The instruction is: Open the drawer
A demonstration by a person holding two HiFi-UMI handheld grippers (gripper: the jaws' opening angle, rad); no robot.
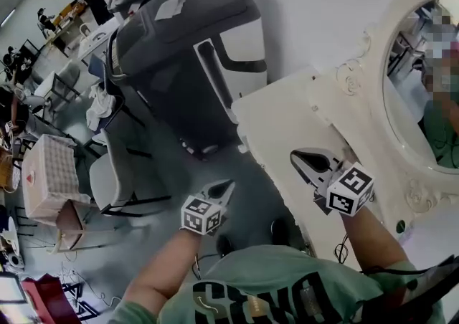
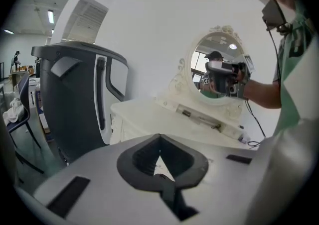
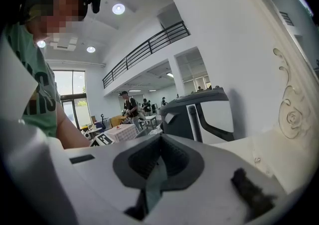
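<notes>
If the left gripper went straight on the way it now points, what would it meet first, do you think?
Most likely the white table: the left gripper aims at its front near the corner, with nothing visibly between. Depth is hard to judge.

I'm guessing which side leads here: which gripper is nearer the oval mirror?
Right. The right gripper hangs over the dresser top just beside the mirror; the left gripper is off the dresser's edge, farther from it.

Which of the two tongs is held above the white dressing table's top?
The right tongs: they sit over the white dressing table, beside the oval mirror. The left tongs hang off its edge, above the grey floor.
</notes>
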